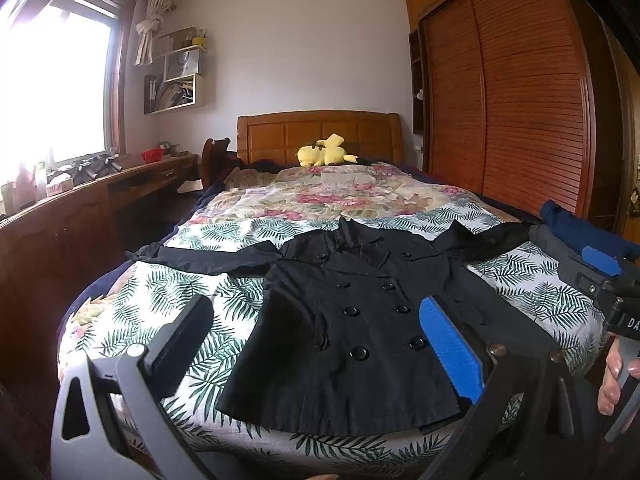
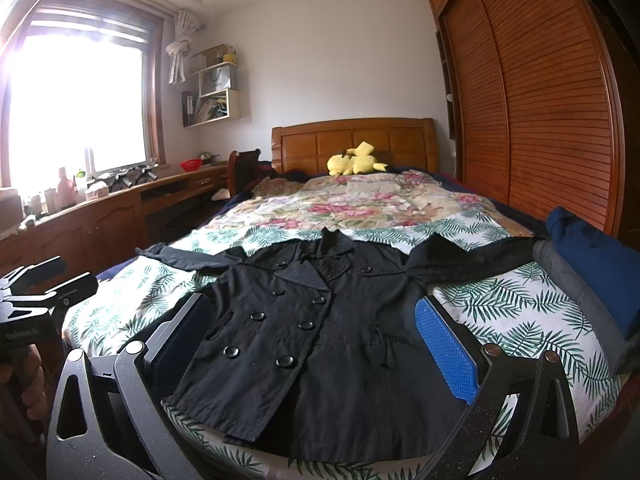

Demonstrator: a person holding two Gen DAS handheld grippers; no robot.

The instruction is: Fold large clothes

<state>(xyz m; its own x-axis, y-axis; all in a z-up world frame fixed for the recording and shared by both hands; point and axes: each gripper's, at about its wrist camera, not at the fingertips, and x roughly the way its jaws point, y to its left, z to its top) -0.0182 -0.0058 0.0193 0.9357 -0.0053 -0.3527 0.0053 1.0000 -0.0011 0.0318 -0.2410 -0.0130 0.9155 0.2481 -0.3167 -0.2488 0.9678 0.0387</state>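
On the bed (image 1: 168,280), one black coat (image 1: 352,320) lies flat; two grippers, left gripper (image 1: 320,344) and right gripper (image 2: 316,344), hover, jaws apart, empty.

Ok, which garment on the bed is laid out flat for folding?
The black coat, spread buttons-up with sleeves out. The navy garment and grey garment are bundled at the right edge.

A black coat (image 2: 320,332) lay on a green-and-white leaf-print sheet (image 2: 508,304), beyond it a pink floral quilt (image 2: 360,200).
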